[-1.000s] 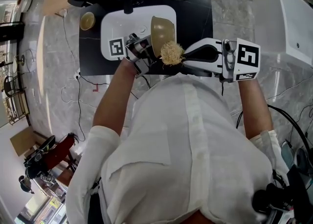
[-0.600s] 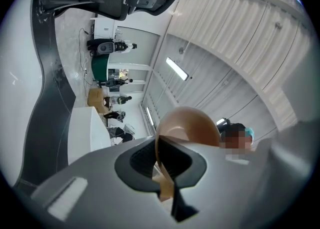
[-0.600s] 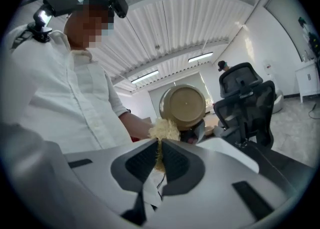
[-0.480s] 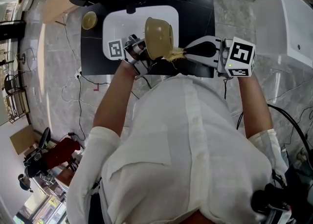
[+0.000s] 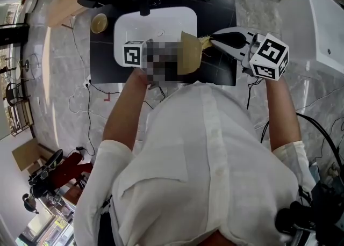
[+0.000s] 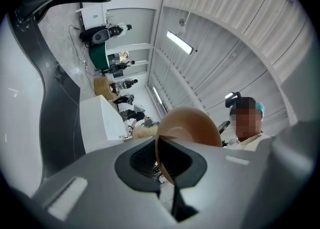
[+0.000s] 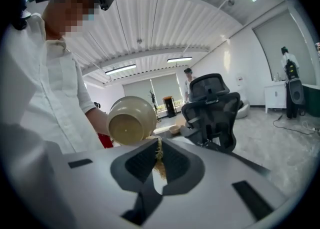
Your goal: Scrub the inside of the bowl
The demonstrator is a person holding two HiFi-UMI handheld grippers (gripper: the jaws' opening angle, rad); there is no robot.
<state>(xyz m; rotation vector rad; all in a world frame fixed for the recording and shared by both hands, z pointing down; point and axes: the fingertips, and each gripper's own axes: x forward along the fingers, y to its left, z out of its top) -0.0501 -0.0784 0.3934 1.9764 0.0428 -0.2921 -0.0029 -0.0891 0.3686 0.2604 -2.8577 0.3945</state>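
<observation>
A tan bowl [image 5: 188, 52] is held in the air above the black counter, its mouth turned toward my right gripper. My left gripper [image 6: 167, 165] is shut on the bowl's rim [image 6: 161, 148]; in the head view a mosaic patch hides its tips. My right gripper [image 5: 213, 41] is shut on a straw-coloured scrubber [image 5: 205, 41], which sits at the bowl's right edge. In the right gripper view the scrubber's fibres [image 7: 160, 160] stick out between the jaws, and the bowl's inside [image 7: 131, 123] lies just beyond them. Whether the fibres touch the bowl I cannot tell.
A white sink basin [image 5: 156, 22] is set in the black counter [image 5: 215, 11]. A small bowl [image 5: 98, 23] stands at the counter's left end. A white tub [image 5: 317, 24] is at the right. Cables run over the marble floor. An office chair [image 7: 212, 108] stands beyond the right gripper.
The right gripper has moved up the picture and to the right, taking the scrubber from below the bowl to its right edge. The bowl has turned its mouth toward that gripper.
</observation>
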